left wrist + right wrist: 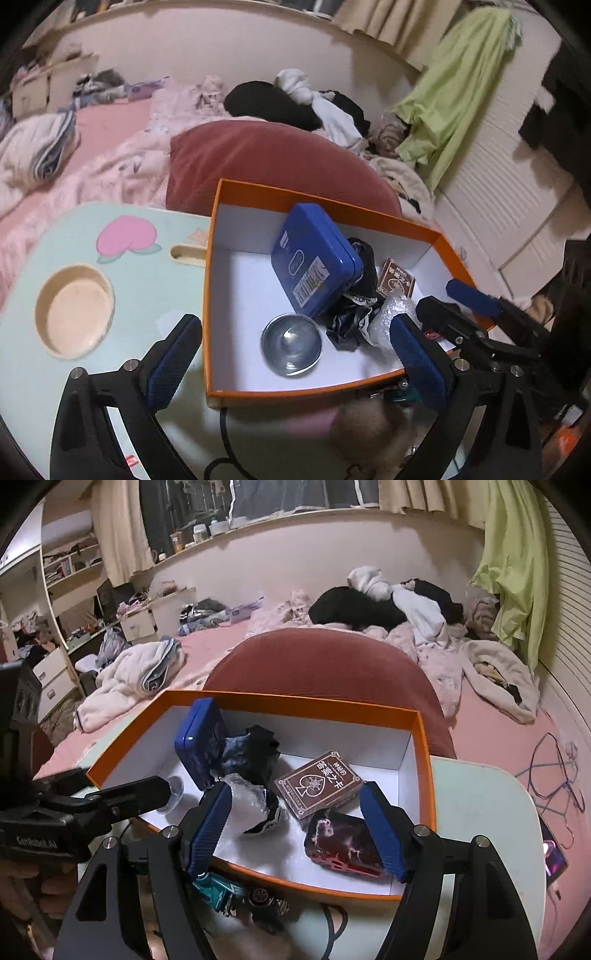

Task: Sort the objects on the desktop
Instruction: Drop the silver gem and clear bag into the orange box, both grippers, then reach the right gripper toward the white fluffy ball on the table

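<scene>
Sorting step at the orange box point(424, 760). The right hand-held gripper point(295, 834) stood wide open and empty over the box's near right corner, straddling a dark red marbled case point(343, 843) beside the brown card deck point(319, 784). The left hand-held gripper point(291, 363), also wide and empty, hovered above the steel bowl point(290, 345) and blue tin point(314, 260). A clean release probably called for lifting clear before retracting. The pale green counter point(147, 295) adjoined a cluttered bed point(229, 642).
</scene>
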`<state>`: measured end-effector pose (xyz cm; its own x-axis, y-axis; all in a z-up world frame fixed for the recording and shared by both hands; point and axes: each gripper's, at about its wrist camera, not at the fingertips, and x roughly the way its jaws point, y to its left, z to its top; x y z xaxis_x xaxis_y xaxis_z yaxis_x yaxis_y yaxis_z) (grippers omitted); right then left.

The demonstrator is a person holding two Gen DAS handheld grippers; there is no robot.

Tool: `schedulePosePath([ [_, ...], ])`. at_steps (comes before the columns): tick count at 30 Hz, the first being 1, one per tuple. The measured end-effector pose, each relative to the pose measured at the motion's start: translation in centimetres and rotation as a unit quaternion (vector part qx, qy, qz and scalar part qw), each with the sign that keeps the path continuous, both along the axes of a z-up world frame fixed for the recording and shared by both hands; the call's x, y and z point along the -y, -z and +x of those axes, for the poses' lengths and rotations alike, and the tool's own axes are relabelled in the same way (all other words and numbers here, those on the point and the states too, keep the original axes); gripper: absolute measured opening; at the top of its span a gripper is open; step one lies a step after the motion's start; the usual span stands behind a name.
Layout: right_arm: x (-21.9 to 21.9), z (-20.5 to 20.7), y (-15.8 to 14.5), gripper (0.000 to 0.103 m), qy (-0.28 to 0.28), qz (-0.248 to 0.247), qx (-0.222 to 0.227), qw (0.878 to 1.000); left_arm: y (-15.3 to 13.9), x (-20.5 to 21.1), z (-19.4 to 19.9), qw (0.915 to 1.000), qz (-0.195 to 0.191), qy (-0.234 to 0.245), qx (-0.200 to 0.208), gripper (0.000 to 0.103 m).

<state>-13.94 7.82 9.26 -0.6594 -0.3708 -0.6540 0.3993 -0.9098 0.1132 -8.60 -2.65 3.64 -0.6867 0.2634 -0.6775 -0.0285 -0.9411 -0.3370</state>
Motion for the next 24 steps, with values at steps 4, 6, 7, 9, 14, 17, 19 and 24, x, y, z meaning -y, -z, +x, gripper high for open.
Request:
schedulePosePath([
  [4, -0.1, 0.2, 0.1, 0.072, 0.001, -0.002, -0.004, 1.0, -0.4, -1.1, 1.0, 0.9992, -0.027, 0.01, -0.029, 0.102],
  [6, 0.0, 0.4, 0.1, 0.072, 0.0, -0.002, -0.003, 1.0, -0.9, -1.3, 1.3, 0.9982, -0.037, 0.014, -0.044, 0.102],
  [7, -0.1, 0.3, 0.1, 0.072, -0.001, -0.004, -0.002, 1.0, -1.3, -1.4, 1.7, 0.9976, -0.038, 0.016, -0.055, 0.102],
  [9, -0.6, -1.1, 0.4, 0.072, -0.006, -0.026, 0.007, 1.0, -2.0, -1.2, 2.2, 0.9965, -0.035, 0.02, -0.073, 0.102],
  [14, -2.3, 0.0, -0.3, 0.072, -0.004, -0.102, 0.026, 0.994, -3.6, -0.4, 3.9, 0.9948, -0.013, 0.035, -0.095, 0.102],
  [17, -2.7, 1.7, -0.9, 0.072, 0.003, -0.088, 0.015, 0.996, -3.8, -0.8, 4.9, 0.9948, -0.022, 0.059, -0.08, 0.102],
  [19, -3.1, 2.8, -1.6, 0.072, 0.004, -0.08, 0.001, 0.997, -3.9, -1.1, 5.9, 0.9938, -0.035, 0.072, -0.077, 0.102],
  [24, -3.8, 5.4, -1.8, 0.072, -0.012, -0.046, 0.009, 0.999, -1.8, -2.0, 7.7, 0.9943, -0.046, 0.096, -0.013, 0.102],
])
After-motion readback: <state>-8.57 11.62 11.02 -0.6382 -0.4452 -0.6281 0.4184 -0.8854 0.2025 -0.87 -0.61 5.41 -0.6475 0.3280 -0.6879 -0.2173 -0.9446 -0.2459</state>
